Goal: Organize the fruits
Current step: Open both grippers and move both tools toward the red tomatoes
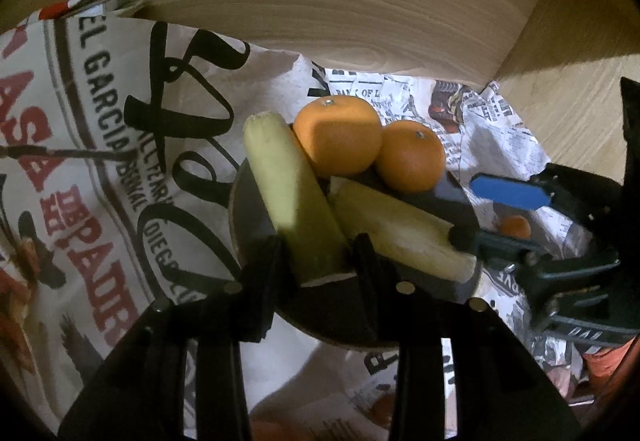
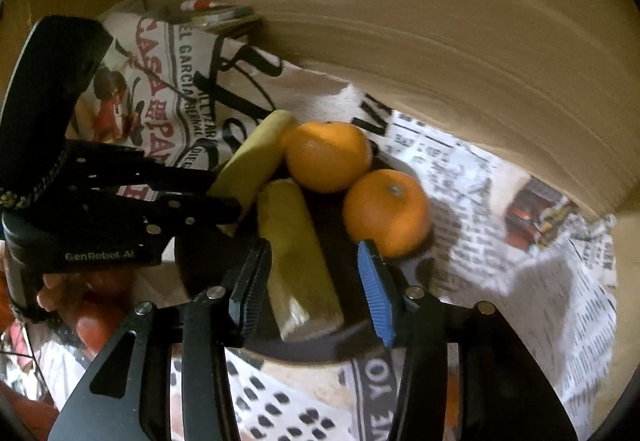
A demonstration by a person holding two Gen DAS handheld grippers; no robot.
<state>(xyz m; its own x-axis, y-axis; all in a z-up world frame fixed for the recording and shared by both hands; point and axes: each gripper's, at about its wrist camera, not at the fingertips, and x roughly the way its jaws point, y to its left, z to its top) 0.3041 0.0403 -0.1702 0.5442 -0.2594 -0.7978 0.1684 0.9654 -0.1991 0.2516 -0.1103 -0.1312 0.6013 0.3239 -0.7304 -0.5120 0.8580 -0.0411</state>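
Left hand-held gripper (image 1: 316, 261) was clamped on one soft banana (image 1: 292, 193) mid-length at the plate (image 1: 248, 217) edge, right hand-held gripper (image 2: 316, 281) loosely open around the other banana (image 2: 296, 249), both easily bruised.

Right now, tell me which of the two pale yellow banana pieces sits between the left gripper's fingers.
The longer pale yellow banana piece nearer the printed cloth; the left gripper grips its near end. The other piece lies free.

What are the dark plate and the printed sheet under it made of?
The plate looks like matte dark ceramic or plastic: a smooth rim without shine, so I cannot say which. The sheet looks like thin printed paper, newspaper style: it holds sharp creases and crumples at its edge. The wall behind shows wood grain, perhaps laminate.
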